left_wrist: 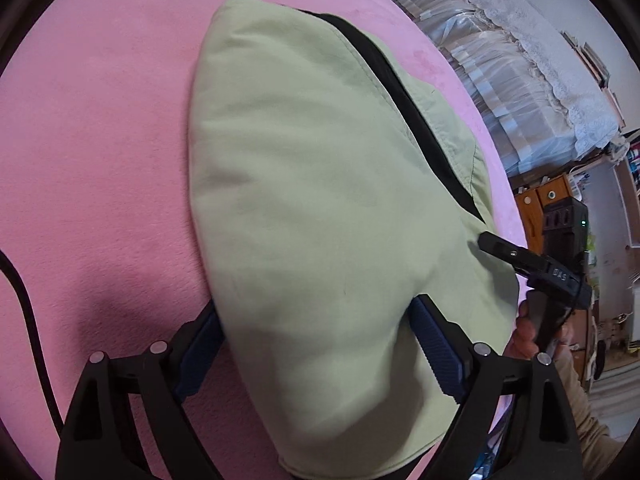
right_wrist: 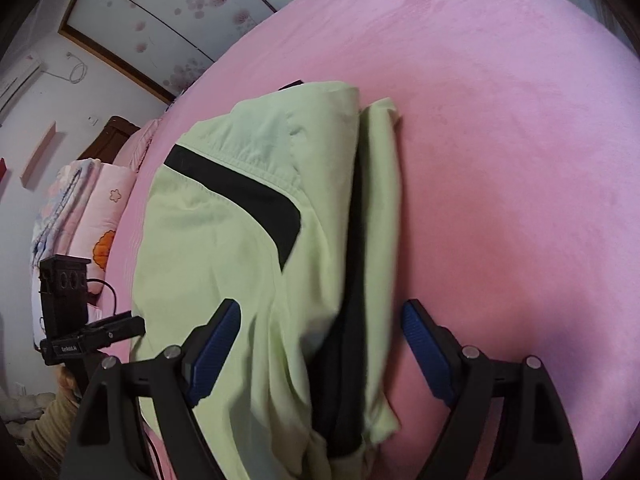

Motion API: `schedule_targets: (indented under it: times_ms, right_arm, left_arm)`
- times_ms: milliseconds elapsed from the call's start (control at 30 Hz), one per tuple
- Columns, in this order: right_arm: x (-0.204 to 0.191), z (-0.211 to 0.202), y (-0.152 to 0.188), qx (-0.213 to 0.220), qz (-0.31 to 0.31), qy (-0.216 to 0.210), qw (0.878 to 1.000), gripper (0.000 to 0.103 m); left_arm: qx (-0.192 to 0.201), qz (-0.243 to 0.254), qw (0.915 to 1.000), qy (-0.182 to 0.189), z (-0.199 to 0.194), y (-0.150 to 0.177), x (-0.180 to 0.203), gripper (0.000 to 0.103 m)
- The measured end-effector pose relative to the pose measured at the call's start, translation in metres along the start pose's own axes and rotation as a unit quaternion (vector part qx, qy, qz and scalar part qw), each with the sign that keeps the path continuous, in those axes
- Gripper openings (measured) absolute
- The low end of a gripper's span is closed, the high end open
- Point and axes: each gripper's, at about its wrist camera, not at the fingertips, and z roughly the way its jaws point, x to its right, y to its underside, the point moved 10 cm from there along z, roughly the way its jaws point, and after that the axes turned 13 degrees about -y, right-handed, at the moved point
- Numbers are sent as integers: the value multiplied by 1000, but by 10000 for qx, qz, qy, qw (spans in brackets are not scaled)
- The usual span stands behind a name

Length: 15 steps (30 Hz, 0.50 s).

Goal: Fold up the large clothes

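Observation:
A light green garment [left_wrist: 304,184] with black trim lies folded into a long bundle on the pink bed [left_wrist: 100,140]. My left gripper [left_wrist: 316,320] is open, its blue-padded fingers straddling the near end of the bundle. The right gripper's black body [left_wrist: 532,268] shows at the garment's right edge in this view. In the right wrist view the same green garment [right_wrist: 240,240] with a black stripe [right_wrist: 256,200] lies between my open right gripper [right_wrist: 320,332] fingers. The left gripper's body [right_wrist: 88,340] shows at the garment's left edge.
A black cable [left_wrist: 28,312] runs over the bed at the left. Lace-covered bedding [left_wrist: 520,72] and a wooden cabinet [left_wrist: 544,200] stand beyond the bed's right side. Pink patterned pillows [right_wrist: 92,208] lie at the bed's left edge in the right wrist view, below a wall with a window [right_wrist: 160,12].

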Motion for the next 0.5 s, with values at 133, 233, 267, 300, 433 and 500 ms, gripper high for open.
schedule_targets:
  times_ms: [133,233,267,300,433,500]
  right_arm:
    - [-5,21,-9,-123,-120,-45,9998,58]
    - [-7,27,-10,-143,-134,-106,9998,40]
    - [-9,27,-10,-134,-169,-101,9997,37]
    - [-11,26,-8,-117,-210,-86,9997,30]
    - [-32,22,-3,-21,-524,105,9986,16]
    - [-50,18,-1,14,-732,329,9968,14]
  left_arm:
    - [-12,-130,9998,123,12,-9,7,92]
    - [73,-114,9999,55,15,-13,11,91]
    - [149,-120,9998,-21,15,-15,12,88]
    - [198,-87,9997,-144,15,-15,14,77]
    - [584,222,9962,-603,0,-15,26,49]
    - [694,350,9942,-737,-14,-15,31,40]
